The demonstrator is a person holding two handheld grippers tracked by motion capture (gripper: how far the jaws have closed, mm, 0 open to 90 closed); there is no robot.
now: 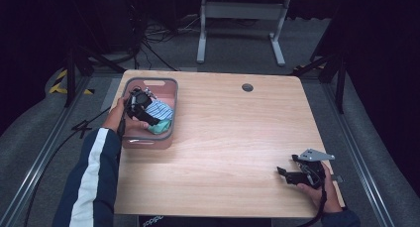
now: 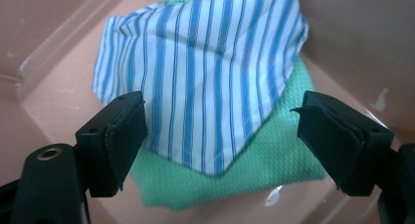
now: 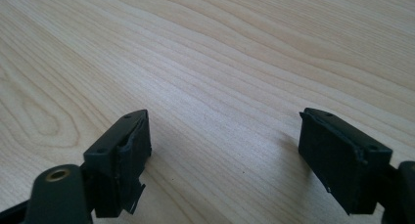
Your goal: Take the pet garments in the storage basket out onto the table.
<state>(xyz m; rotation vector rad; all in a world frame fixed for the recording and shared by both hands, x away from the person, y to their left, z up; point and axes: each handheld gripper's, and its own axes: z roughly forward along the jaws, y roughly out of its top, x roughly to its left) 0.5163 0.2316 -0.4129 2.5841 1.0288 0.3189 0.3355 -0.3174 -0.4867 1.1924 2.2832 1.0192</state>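
Left gripper (image 2: 220, 131): released, jaws standing wide apart with nothing pinched between them; it hangs inside the pink bin, pointing down at the cloths. In the high view the left gripper (image 1: 140, 104) sits over the bin's near-left part.
Left hand (image 1: 118, 115): holds the gripper from the left side of the bin; a dark sleeve with a white stripe comes in from the near-left edge.
Striped cloth (image 2: 205, 72): blue and white stripes, folded, one corner pointing toward the gripper and lying between the two jaws without touching them. It lies on top of the green cloth.
Green cloth (image 2: 254, 170): textured weave, flat on the bin floor, showing under and around the striped corner.
Pink bin (image 1: 168, 95): rectangular with a grey rim, on the far-left part of the worktop; both cloths lie inside it.
Right gripper (image 3: 222, 160): released, jaws wide apart over bare wood, nothing between them. In the high view the right gripper (image 1: 302, 170) is at the near-right of the worktop, well apart from the bin, a grey three-cornered plate on top.
Worktop (image 1: 237, 128): light wood grain, with a small round hole near its far edge.
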